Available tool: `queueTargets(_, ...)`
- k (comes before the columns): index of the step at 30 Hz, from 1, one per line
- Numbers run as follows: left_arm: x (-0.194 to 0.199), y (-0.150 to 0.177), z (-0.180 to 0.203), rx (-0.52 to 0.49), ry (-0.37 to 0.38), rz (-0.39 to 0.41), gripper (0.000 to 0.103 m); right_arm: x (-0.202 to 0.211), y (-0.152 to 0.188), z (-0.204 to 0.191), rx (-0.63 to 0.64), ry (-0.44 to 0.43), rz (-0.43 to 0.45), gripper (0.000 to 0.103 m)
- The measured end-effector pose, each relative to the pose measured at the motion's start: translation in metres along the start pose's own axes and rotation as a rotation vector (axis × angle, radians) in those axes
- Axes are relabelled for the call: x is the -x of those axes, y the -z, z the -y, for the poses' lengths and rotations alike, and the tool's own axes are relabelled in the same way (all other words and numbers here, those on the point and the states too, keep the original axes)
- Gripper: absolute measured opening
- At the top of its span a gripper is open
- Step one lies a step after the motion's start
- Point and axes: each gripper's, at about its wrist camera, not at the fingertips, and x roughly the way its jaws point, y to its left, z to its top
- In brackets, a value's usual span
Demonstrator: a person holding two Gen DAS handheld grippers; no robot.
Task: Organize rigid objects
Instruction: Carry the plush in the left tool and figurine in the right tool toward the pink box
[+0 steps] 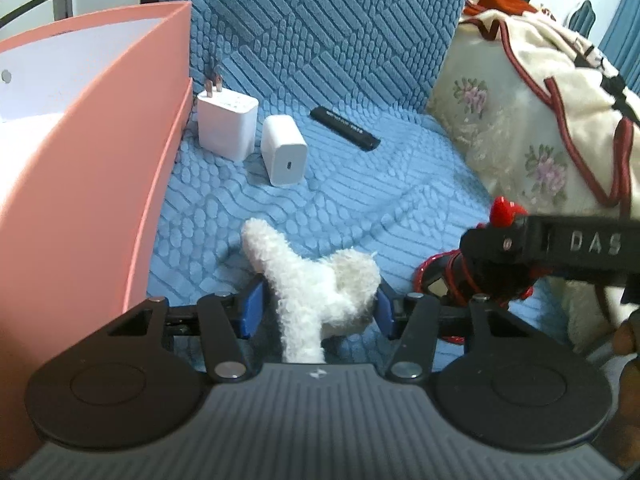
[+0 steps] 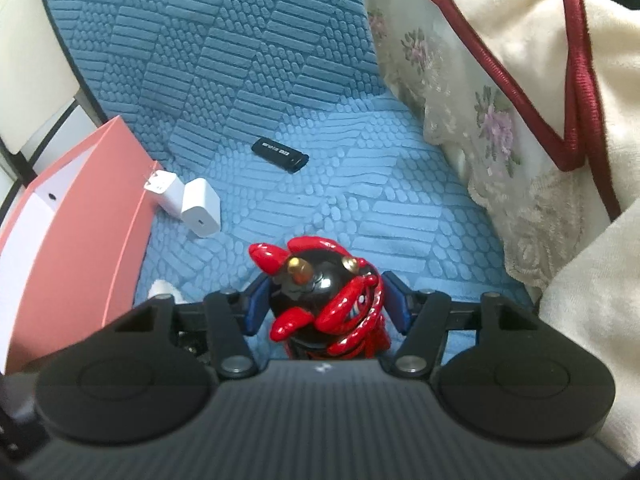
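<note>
The left gripper [image 1: 318,312] clenches a fluffy white plush toy [image 1: 316,280], which could compress and slip free. The right gripper [image 2: 322,306] grasps a glossy red-and-black figurine [image 2: 324,300] whose thin curved parts might snag or twist. Both hang just above the ribbed blue cushion [image 1: 360,184], near the smooth pink box [image 1: 92,168], two white chargers [image 1: 256,136] and a black USB stick [image 1: 344,128].

Bare blue cover [image 2: 320,208] between pink box [image 2: 80,220] and floral cushion [image 2: 500,128]

The raised letters "DAS" are read on the right gripper [image 1: 496,264]; print on the black stick [image 1: 345,128] is illegible.
</note>
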Motion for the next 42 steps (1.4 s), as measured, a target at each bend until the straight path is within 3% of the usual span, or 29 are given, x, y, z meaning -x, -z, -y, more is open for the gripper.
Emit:
queueTargets(6,0.027,-0.006,0.003,0.027,0.038,0.010,0.060,0.019,0.003,-0.003,0.015,0.011,-0.001,0.062)
queueTargets(15,0.084,-0.020,0.020,-0.039,0.033,0.066,0.060,0.059,0.000,-0.008,0.020,0.003,0.012,0.062)
queueTargets(30,0.181,-0.067,-0.009,-0.006,0.025,0.145,0.060,0.125,-0.034,-0.052,0.071,-0.041,0.075,0.062)
queueTargets(42,0.238,-0.118,-0.063,0.038,0.007,0.206,0.060,0.155,-0.072,-0.124,0.146,-0.137,0.147,0.062)
